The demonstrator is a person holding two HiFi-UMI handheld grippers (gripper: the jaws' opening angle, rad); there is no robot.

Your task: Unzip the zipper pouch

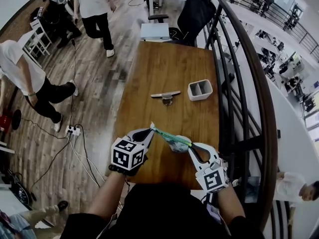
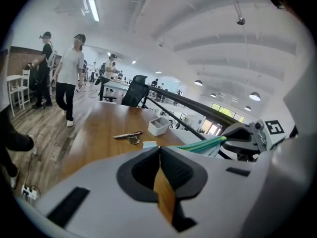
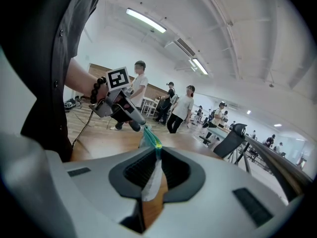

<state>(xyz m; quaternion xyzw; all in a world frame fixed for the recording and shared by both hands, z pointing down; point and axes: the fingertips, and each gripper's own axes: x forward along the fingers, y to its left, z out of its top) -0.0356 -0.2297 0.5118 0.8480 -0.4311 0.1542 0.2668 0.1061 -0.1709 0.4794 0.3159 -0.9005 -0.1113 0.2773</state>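
On your brown wooden surface (image 1: 169, 63), a white rectangular two-compartment tray (image 1: 200, 89) stands near the right edge, with a flat metal bar-shaped piece (image 1: 166, 95) just left of it, apart. A black mesh office chair (image 1: 195, 14) sits at the far end. A white power strip (image 1: 74, 130) lies on the plank floor (image 1: 99, 83).

Surface (image 1: 164, 68): brown wood, rectangular.
Tray (image 1: 200, 89): white, two compartments, near the right edge.
Metal piece (image 1: 166, 96): small, left of Tray.

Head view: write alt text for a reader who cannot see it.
The left gripper and right gripper each clamp one end of a zipper pouch, holding it taut above a wooden table. Farther back sit a white divided tray and a metal object.
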